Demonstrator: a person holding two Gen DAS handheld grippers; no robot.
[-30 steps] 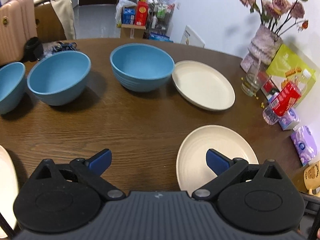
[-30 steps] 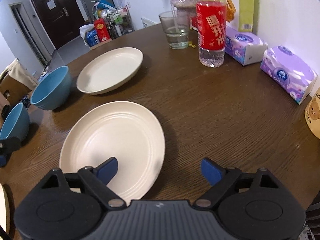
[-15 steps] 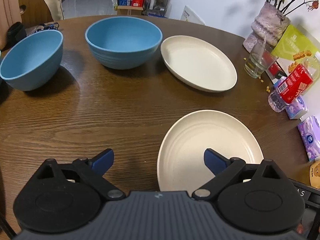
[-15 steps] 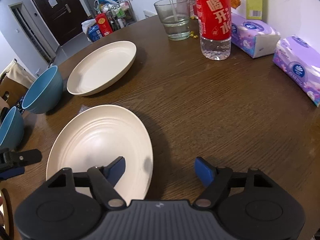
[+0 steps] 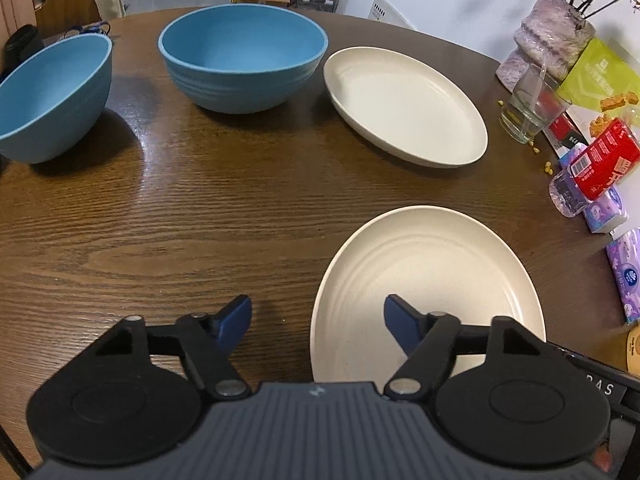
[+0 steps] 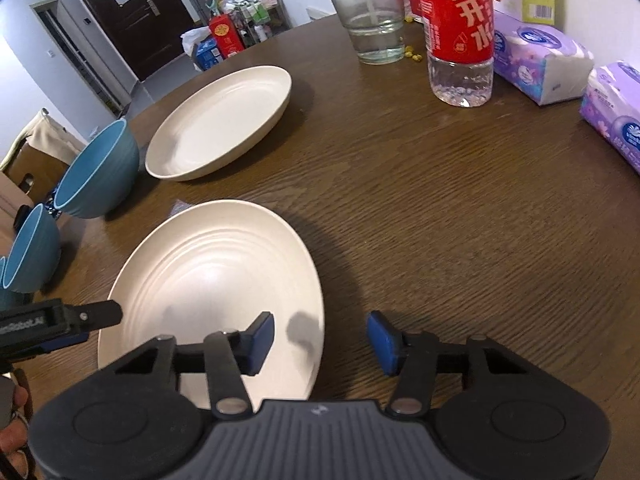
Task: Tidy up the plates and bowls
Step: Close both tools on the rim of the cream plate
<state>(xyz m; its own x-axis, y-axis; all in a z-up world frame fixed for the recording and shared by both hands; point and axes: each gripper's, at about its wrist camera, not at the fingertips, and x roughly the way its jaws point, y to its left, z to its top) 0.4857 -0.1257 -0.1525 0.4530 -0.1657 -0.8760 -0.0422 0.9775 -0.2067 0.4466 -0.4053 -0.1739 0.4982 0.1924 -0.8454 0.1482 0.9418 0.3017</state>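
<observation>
Left wrist view | my left hand-held gripper (image 5: 318, 320) and right hand-held gripper (image 6: 320, 338), jaws apart and just been closing, straddle near plate (image 5: 432, 272) rims on the surface (image 5: 200, 220) | far plate (image 5: 404, 108), bowls (image 5: 244, 64) unstacked | nothing organized yet

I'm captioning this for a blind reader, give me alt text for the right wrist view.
The right gripper, its jaws just closing, straddles the near rim of a cream plate on a wooden table. Beyond sit a second plate, blue bowls and a red-labelled bottle.
</observation>
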